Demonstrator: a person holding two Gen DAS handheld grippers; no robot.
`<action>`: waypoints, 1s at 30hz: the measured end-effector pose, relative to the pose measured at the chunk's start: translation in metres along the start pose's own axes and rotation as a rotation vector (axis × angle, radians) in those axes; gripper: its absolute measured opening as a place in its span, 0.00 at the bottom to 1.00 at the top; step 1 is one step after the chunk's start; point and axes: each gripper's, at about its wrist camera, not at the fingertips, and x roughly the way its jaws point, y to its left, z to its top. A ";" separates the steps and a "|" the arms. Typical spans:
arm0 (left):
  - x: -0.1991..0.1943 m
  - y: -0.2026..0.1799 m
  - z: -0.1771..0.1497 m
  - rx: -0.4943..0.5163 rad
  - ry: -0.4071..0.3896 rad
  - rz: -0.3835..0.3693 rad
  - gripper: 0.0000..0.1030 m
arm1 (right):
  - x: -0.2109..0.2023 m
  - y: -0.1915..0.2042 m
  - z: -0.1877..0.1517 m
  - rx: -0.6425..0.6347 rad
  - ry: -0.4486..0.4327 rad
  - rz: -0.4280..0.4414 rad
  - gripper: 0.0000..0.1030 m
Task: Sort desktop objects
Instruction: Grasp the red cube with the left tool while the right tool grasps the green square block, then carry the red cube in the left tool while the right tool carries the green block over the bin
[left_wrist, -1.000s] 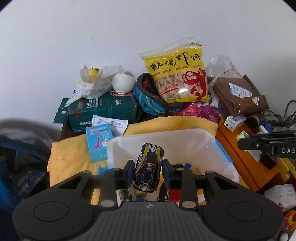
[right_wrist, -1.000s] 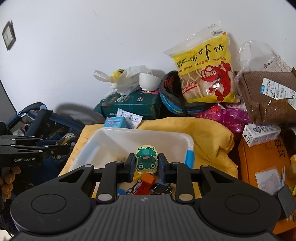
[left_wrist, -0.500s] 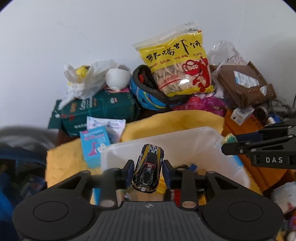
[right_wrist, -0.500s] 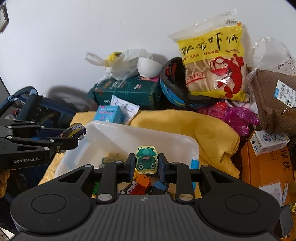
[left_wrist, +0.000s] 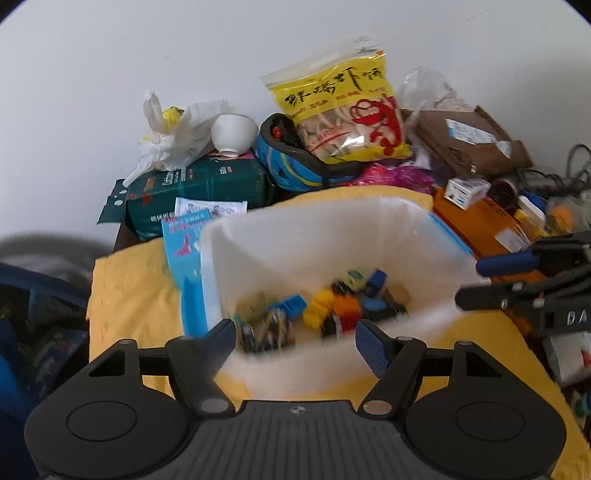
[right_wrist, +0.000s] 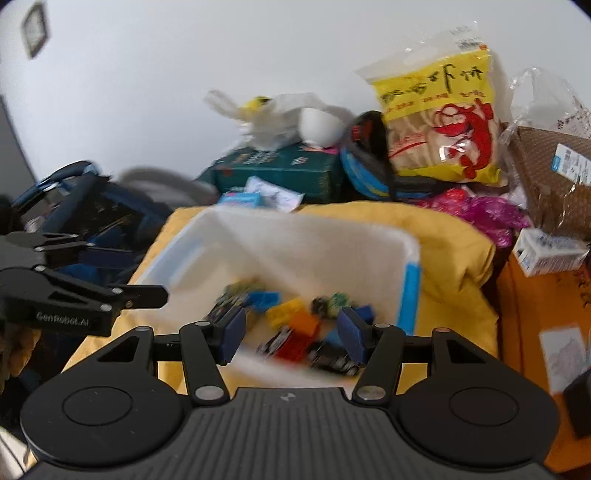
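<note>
A white plastic bin (left_wrist: 317, 236) (right_wrist: 288, 243) sits on a yellow cloth (left_wrist: 129, 288) and holds several small toys (left_wrist: 325, 306) (right_wrist: 295, 317), among them cars and coloured bricks, blurred by motion. My left gripper (left_wrist: 295, 339) is open and empty over the bin's near edge. My right gripper (right_wrist: 290, 332) is open and empty over the bin's near edge. The right gripper also shows at the right of the left wrist view (left_wrist: 524, 284), and the left gripper at the left of the right wrist view (right_wrist: 85, 291).
Along the wall stand a yellow shrimp cracker bag (left_wrist: 340, 110), a blue helmet (left_wrist: 291, 162), a green package (left_wrist: 195, 192) with a white bowl (left_wrist: 232, 133), and a brown parcel (left_wrist: 469, 144). A blue carton (left_wrist: 186, 240) leans at the bin's left. An orange box (right_wrist: 535, 332) lies right.
Both grippers have opened. The yellow-black toy car left the left gripper and the green frog toy left the right gripper; both views now look down into the bin.
</note>
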 end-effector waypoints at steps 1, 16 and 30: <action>-0.003 -0.004 -0.015 0.004 -0.011 0.007 0.73 | 0.000 0.003 -0.013 -0.017 0.007 0.001 0.57; 0.068 -0.044 -0.111 0.069 0.138 -0.034 0.66 | 0.072 0.021 -0.109 -0.151 0.199 -0.038 0.57; 0.075 -0.047 -0.111 0.118 0.172 -0.069 0.22 | 0.094 0.033 -0.113 -0.263 0.235 0.007 0.38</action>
